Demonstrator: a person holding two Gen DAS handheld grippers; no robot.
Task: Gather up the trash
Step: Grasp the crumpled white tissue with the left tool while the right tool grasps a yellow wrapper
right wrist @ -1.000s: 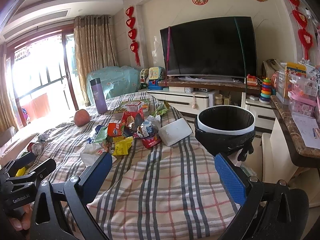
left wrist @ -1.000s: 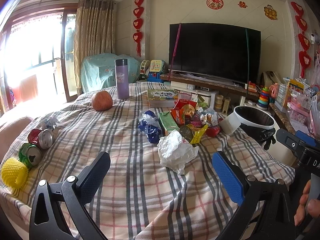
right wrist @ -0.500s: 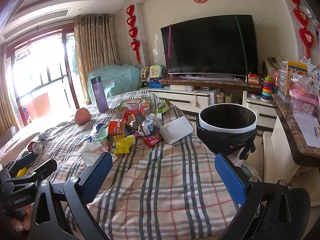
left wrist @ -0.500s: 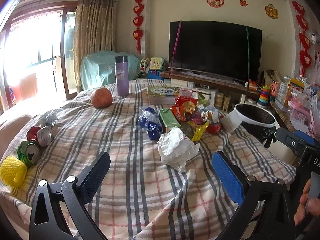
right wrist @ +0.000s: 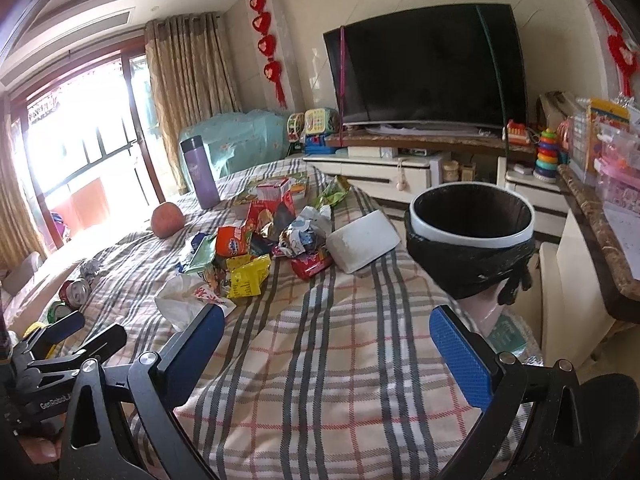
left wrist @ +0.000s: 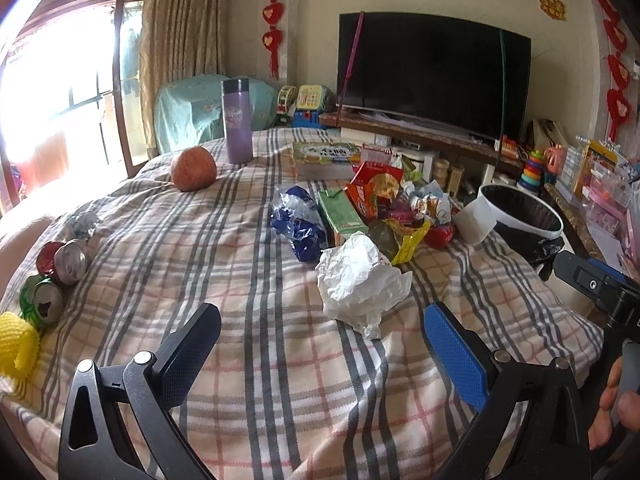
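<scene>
We are holding both grippers, left (left wrist: 320,338) and right (right wrist: 326,334), spread and empty; crumpled paper (left wrist: 360,280) is lying mid-frame, the bin (right wrist: 472,236) at right of centre.

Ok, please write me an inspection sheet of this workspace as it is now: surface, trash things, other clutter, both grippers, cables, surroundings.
Surface: plaid grey-and-pink cloth covers the table, wrinkled.
Job's things: crumpled white paper lies nearest the left gripper; behind it a heap of coloured snack wrappers; crushed drink cans and a yellow foam net at the left edge; black-lined white-rimmed bin stands beside the table.
Clutter: purple flask upright, reddish round fruit, white box.
Grippers: left gripper and right gripper both open, holding nothing, above the cloth.
Cables: nothing seen.
Surroundings: dark television, toys, curtains, bright window.
</scene>
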